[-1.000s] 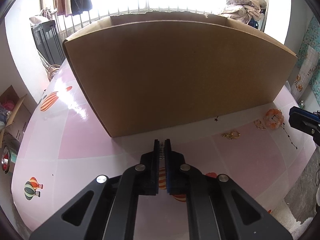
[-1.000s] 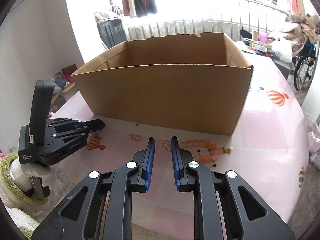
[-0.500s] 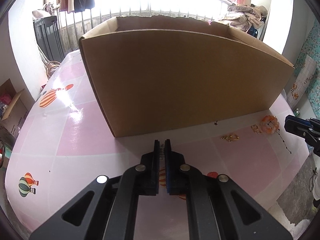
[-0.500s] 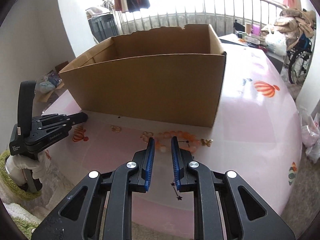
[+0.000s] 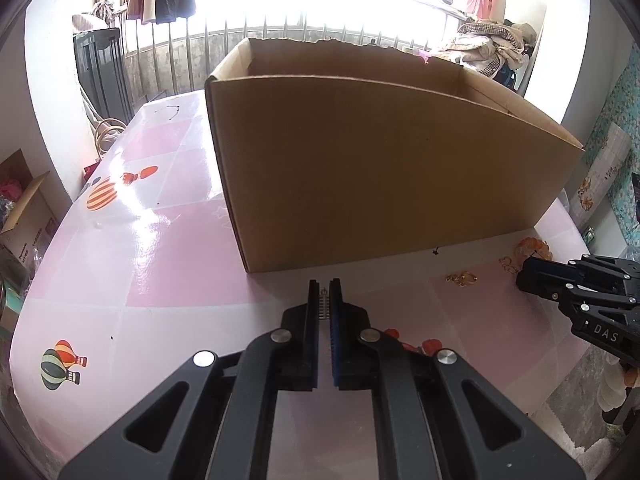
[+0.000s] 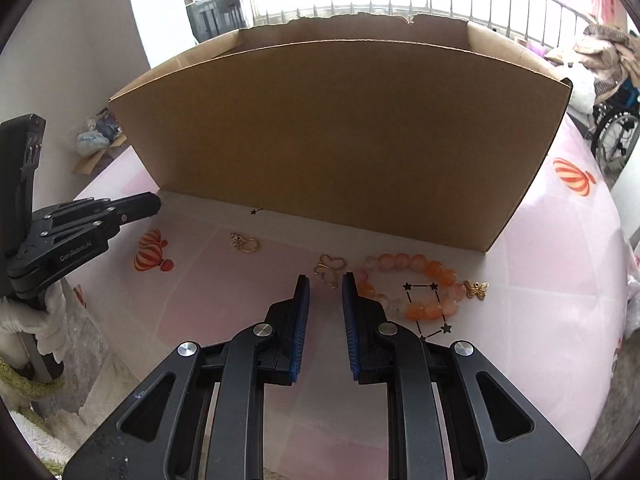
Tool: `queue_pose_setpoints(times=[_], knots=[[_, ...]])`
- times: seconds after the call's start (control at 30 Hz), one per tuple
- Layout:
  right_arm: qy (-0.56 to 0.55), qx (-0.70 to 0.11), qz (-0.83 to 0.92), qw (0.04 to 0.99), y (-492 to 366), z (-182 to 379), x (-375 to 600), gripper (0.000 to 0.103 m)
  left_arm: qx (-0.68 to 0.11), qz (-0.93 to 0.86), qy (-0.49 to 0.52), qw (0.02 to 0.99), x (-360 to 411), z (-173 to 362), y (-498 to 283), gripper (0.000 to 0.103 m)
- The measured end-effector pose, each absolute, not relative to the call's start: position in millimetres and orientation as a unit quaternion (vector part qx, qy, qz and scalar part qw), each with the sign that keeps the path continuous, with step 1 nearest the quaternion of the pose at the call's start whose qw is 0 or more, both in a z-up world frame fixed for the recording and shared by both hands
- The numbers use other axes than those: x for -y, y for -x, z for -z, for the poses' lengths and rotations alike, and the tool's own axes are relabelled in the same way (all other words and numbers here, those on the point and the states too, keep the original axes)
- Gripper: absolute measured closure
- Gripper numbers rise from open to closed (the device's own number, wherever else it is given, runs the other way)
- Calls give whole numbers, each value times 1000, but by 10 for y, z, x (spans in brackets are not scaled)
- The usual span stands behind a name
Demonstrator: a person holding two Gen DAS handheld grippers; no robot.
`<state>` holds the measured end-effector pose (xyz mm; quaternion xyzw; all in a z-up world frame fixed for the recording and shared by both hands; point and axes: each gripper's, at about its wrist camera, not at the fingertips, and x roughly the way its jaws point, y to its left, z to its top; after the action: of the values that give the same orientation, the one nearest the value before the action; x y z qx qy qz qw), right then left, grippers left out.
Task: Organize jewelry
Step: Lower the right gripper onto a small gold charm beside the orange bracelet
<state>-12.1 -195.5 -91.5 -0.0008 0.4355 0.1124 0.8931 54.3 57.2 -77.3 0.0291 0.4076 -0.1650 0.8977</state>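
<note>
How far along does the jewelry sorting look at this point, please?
Nothing looks done: the box interior is hidden. The left gripper is nearly shut on nothing visible; the right gripper is open over the butterfly pendant. The bead bracelet, gold charm and gold clasp remain on the table.

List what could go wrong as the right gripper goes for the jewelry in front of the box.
1. The right gripper is open just short of the thin gold butterfly outline; lying flat on the tablecloth, it may slip out.
2. The orange bead bracelet touches the gripper's right finger and could get nudged or caught.
3. The cardboard box has a tall near wall; a low carry could hit it.
</note>
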Motion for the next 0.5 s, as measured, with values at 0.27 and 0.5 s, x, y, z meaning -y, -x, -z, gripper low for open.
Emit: queue_pose_setpoints(times=[0.27, 0.5], knots=[[43, -414, -101, 903, 47, 978, 1786, 86, -407, 166, -24, 898, -564, 784, -548, 99], [59, -408, -92, 906, 132, 1006, 1708, 99, -406, 167, -23, 898, -573, 788, -553, 99]])
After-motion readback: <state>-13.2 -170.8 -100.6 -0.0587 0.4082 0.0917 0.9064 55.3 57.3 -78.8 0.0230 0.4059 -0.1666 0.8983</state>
